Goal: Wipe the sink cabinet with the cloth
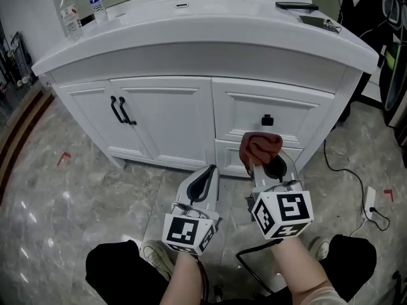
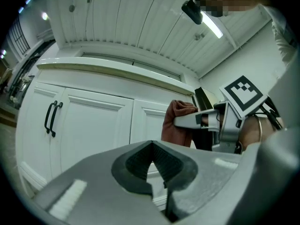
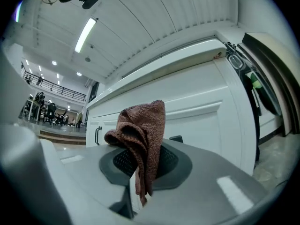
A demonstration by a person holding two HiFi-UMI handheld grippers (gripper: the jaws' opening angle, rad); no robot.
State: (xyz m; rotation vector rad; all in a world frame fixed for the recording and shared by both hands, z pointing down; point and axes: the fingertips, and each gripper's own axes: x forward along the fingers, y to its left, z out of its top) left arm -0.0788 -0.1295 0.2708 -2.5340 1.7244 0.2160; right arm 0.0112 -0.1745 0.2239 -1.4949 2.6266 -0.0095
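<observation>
The cloth (image 1: 259, 146) is bunched and clamped in the jaws of the right gripper (image 1: 266, 165), rising past their tips, with the left gripper (image 1: 205, 182) alongside, pressed together and empty, both before the white sink cabinet (image 1: 159, 113).

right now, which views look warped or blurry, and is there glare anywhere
Head view: sharp, countertop bowed slightly, small glare spots on the floor. Left gripper view: heavy fisheye, dark corners, cabinet doors curve. Right gripper view: same fisheye, cloth crisp, ceiling light strip blown out.
</observation>
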